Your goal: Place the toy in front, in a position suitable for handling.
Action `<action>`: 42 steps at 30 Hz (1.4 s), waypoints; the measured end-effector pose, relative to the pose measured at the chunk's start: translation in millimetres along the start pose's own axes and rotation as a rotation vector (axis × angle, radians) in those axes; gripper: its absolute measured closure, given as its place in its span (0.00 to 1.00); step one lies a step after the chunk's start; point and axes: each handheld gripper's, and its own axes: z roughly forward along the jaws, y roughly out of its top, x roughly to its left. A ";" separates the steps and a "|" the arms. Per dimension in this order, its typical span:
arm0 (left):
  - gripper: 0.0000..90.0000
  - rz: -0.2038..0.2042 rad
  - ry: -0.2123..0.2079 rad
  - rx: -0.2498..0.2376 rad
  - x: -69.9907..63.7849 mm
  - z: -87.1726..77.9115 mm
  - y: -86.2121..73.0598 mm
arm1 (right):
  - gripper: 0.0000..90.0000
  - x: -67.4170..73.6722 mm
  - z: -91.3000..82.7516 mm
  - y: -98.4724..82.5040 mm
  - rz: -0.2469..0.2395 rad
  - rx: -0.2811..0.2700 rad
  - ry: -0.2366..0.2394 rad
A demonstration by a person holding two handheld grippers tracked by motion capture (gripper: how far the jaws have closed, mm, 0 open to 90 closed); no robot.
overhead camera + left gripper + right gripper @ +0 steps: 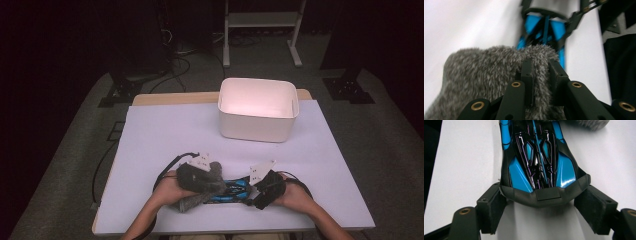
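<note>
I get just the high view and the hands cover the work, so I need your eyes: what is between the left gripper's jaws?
Observer: The left gripper is shut on a fold of the grey fuzzy cloth.
Operator: And the right one?
Observer: The right gripper has its pads against the two corners of the toy car, at its black end.
Operator: Is the car covered?
Observer: The cloth lies over its far end; the blue and black body nearer the right gripper is bare.

White table [160,135] carries a white tub [257,109], blue toy car [231,190], grey cloth [197,187].
</note>
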 end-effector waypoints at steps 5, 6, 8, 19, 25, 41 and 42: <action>0.85 0.012 -0.062 -0.020 -6.3 2.4 2.5 | 0.26 -0.7 3.6 1.4 0.040 -0.012 0.015; 0.85 0.031 -0.075 -0.018 -12.1 5.2 6.4 | 0.26 -0.7 4.0 1.6 0.039 -0.015 0.013; 0.84 0.081 -0.064 0.017 -21.8 10.8 13.8 | 0.25 -0.8 4.7 1.4 0.042 -0.021 0.014; 0.85 0.063 -0.027 0.075 -9.7 -6.4 -5.6 | 0.26 -1.3 5.7 0.0 0.045 -0.035 0.023; 0.85 0.074 -0.038 0.122 -13.0 -8.4 -3.2 | 0.26 -0.9 6.0 -0.4 0.049 -0.040 0.023; 0.85 0.173 -0.102 0.129 -23.6 23.9 45.4 | 0.26 0.1 6.0 -2.1 0.060 -0.055 0.019; 0.85 0.167 -0.098 0.127 -24.0 22.9 44.9 | 0.26 -0.7 6.1 -2.7 0.060 -0.060 0.022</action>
